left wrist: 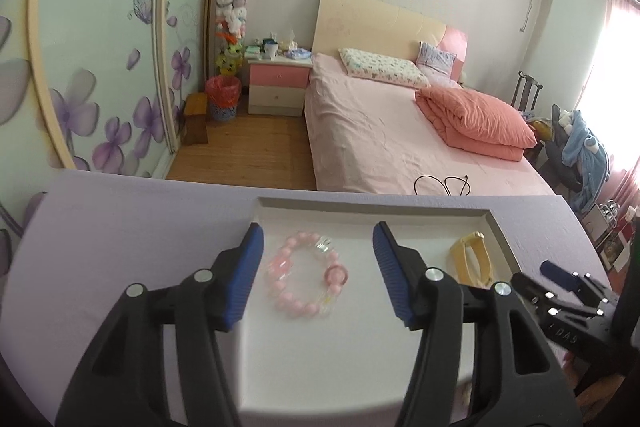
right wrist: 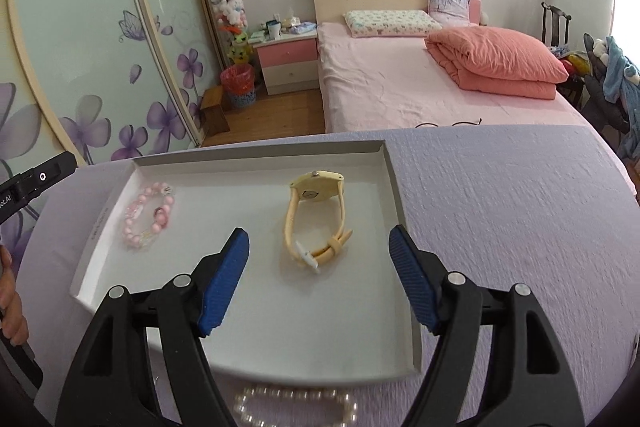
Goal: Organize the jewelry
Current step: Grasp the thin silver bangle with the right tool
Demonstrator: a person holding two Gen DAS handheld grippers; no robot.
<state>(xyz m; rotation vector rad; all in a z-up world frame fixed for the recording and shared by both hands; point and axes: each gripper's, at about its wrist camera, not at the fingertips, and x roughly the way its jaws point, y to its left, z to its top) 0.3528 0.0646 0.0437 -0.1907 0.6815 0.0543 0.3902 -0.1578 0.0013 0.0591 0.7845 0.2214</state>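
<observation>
A shallow white tray (right wrist: 256, 355) lies on a lilac tablecloth (right wrist: 520, 247). In it lie a pink bead bracelet (left wrist: 306, 273), at the tray's left side in the right wrist view (right wrist: 150, 217), and a pale yellow wristwatch (right wrist: 316, 217), also in the left wrist view (left wrist: 472, 261). A white pearl strand (right wrist: 296, 407) lies on the cloth just outside the tray's near rim. My left gripper (left wrist: 318, 247) is open and empty, its fingers either side of the bracelet, above it. My right gripper (right wrist: 318, 251) is open and empty over the watch.
The tray's rim (left wrist: 496, 227) stands low around the jewelry. The right gripper's body (left wrist: 568, 291) sits close to the right of my left gripper. Beyond the table edge are a pink bed (right wrist: 420, 83), a wood floor and a flowered wardrobe (left wrist: 92, 75).
</observation>
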